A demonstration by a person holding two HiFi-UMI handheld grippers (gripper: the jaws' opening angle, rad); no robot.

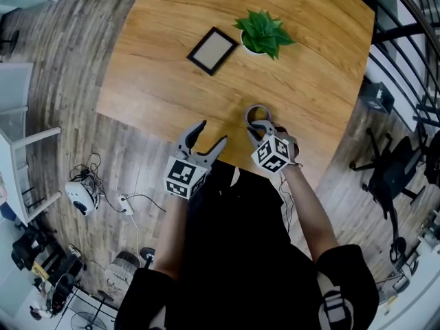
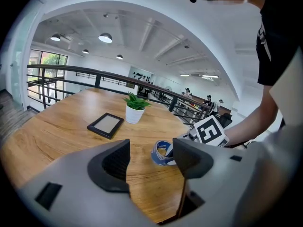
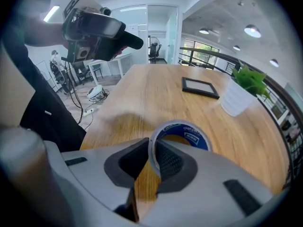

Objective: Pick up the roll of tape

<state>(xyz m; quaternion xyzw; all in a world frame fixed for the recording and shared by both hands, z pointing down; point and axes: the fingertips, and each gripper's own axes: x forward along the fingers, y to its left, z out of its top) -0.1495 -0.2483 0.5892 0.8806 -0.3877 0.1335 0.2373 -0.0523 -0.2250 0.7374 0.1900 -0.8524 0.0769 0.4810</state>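
Note:
The roll of tape (image 1: 258,113), grey outside with a blue printed inner ring, is near the front edge of the wooden table (image 1: 158,81). My right gripper (image 1: 256,130) is shut on it: in the right gripper view one pad is inside the ring and the other outside, pinching the wall of the tape (image 3: 187,134). In the left gripper view the tape (image 2: 161,152) stands tilted, its lower edge at the tabletop. My left gripper (image 1: 210,135) hovers open and empty at the table's front edge, left of the roll.
A black picture frame (image 1: 214,49) lies flat mid-table, and a potted plant (image 1: 265,34) in a white pot stands to its right. Cables and a small device (image 1: 81,196) lie on the floor at the left. An office chair (image 1: 392,177) is at the right.

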